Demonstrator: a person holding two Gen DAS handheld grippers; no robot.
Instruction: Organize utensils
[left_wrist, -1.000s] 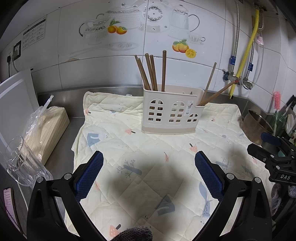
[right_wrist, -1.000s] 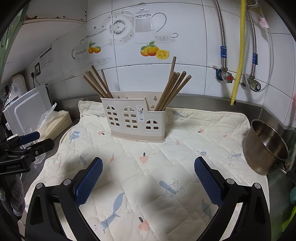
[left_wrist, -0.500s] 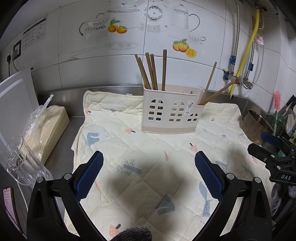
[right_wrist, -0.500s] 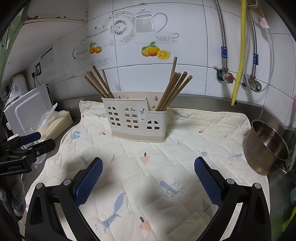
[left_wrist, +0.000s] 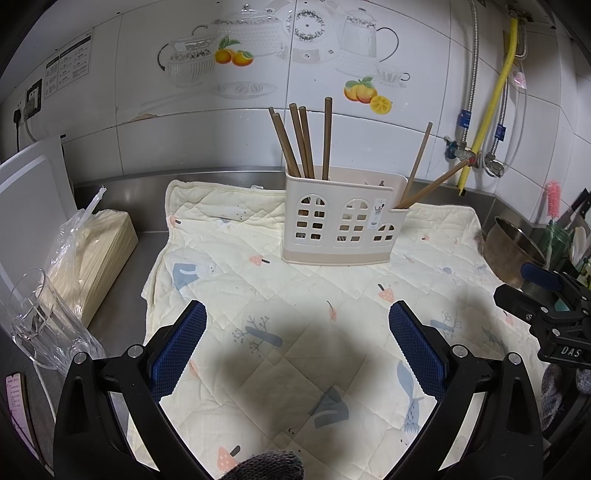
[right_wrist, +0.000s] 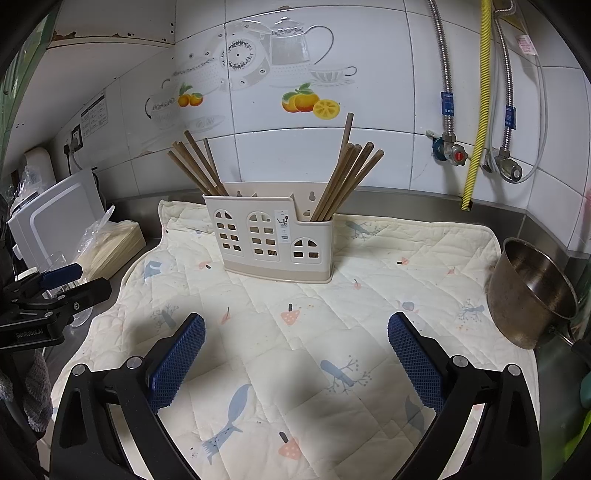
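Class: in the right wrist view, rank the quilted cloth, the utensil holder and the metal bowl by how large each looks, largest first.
1. Quilted cloth, clearly largest.
2. Utensil holder.
3. Metal bowl.
The holder and bowl look close in size, and the bowl sits nearer the camera, so their order is unsure.

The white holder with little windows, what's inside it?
Brown chopsticks stand in the holder in two bunches, one at each end. Their lower ends are mostly hidden behind its wall, and the middle part's contents cannot be seen.
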